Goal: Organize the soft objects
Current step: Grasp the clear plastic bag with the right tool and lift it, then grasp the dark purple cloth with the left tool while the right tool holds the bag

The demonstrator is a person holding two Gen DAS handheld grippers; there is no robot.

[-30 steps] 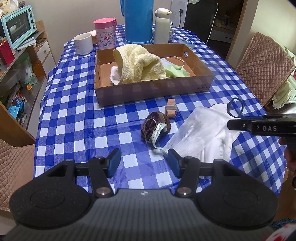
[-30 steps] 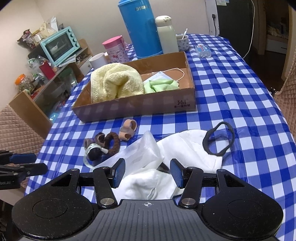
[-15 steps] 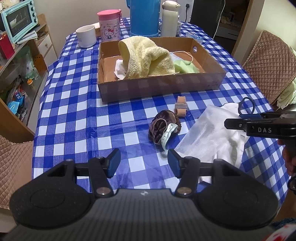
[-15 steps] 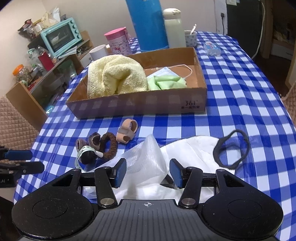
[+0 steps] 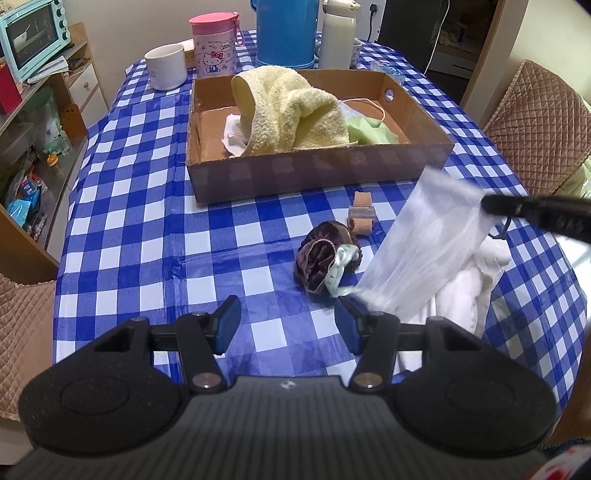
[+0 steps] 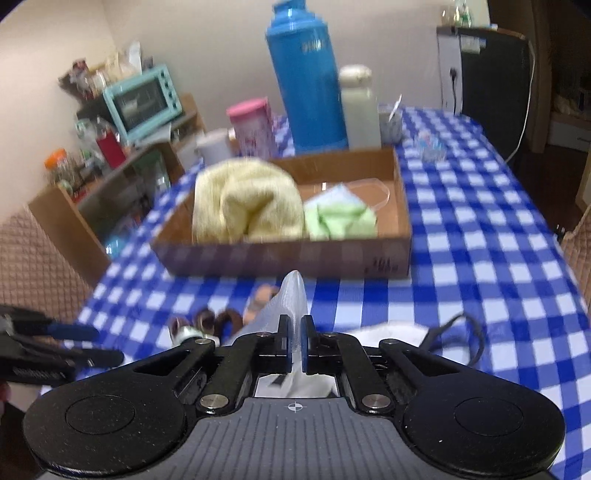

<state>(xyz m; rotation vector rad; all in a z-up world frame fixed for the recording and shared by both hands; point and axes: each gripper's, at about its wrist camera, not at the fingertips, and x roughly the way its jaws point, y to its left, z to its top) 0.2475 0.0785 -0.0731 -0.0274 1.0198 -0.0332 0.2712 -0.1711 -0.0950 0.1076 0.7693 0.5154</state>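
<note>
My right gripper (image 6: 294,341) is shut on a clear plastic bag (image 6: 291,299), pinching its upper edge between the pads. From the left wrist view the same bag (image 5: 424,243) hangs lifted from the right gripper (image 5: 487,203), its lower end still on the table. Under it lies a white cloth (image 5: 465,291) with a black hair band (image 6: 465,332). A brown scrunchie with a pale green strap (image 5: 325,258) and a small peach band (image 5: 360,214) lie beside it. My left gripper (image 5: 288,325) stands open just above the tablecloth, nothing between its fingers. A cardboard tray (image 5: 317,173) holds a yellow towel (image 5: 291,110) and a green cloth (image 6: 340,221).
A blue thermos (image 6: 306,81), a white bottle (image 6: 358,107), a pink cup (image 5: 216,48) and a white mug (image 5: 166,66) stand behind the tray. Quilted chairs (image 5: 543,122) flank the checked table (image 5: 140,221). A shelf with a teal oven (image 5: 33,33) is at the left.
My right gripper has closed on the plastic bag and raised its edge off the white cloth. The left gripper has crept forward and lower toward the scrunchie, still open.
</note>
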